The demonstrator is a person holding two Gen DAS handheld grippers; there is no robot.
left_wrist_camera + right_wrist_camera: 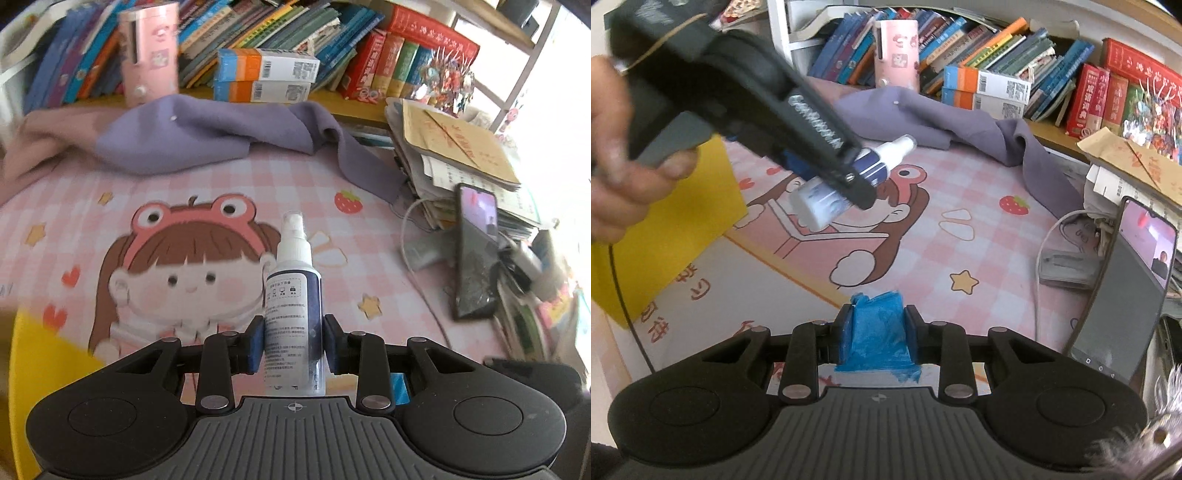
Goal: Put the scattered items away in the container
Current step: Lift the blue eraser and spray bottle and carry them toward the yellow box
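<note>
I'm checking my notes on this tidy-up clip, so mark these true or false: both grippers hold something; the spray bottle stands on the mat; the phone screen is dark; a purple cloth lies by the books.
1. Both grippers hold something. True: the left gripper clamps the spray bottle, the right gripper a blue crumpled item.
2. The spray bottle stands on the mat. False: it is held above the pink mat.
3. The phone screen is dark. False: the phone is lit.
4. A purple cloth lies by the books. True.

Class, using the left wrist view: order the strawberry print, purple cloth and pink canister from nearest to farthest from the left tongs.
1. Strawberry print, on the mat, ahead right of the left tongs.
2. Purple cloth, across the mat's far side.
3. Pink canister, far left, against the books.
</note>
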